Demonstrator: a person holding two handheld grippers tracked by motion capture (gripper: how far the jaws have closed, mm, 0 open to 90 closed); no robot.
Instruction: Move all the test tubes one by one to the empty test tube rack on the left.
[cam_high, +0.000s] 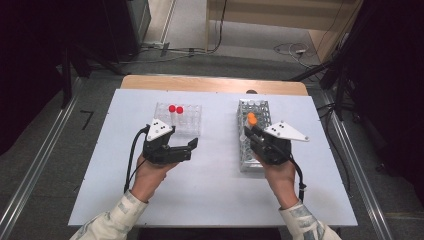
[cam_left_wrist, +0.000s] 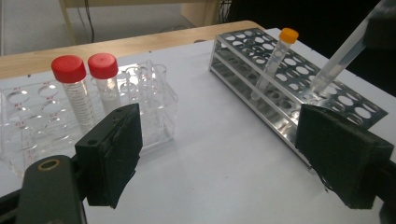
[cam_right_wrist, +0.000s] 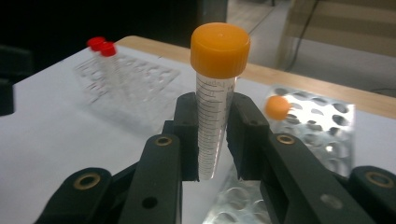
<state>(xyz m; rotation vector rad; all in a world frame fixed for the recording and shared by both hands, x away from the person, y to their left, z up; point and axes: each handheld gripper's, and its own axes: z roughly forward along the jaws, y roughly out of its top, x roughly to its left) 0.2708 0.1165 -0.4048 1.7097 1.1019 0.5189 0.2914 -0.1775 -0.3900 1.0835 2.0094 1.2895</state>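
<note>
White table (cam_high: 210, 190) fills centre of high view; metal tube rack (cam_high: 254, 136) right of centre, clear plastic rack (cam_high: 186, 120) left of centre holding two red-capped tubes (cam_high: 175, 111). Left gripper (cam_high: 194, 144) at lower left, jaws wide, nothing between. Right gripper (cam_right_wrist: 212, 140) jaws clamped on orange-capped tube (cam_right_wrist: 215, 93), upright above metal rack; second orange-capped tube (cam_left_wrist: 276, 58) standing in rack
</note>
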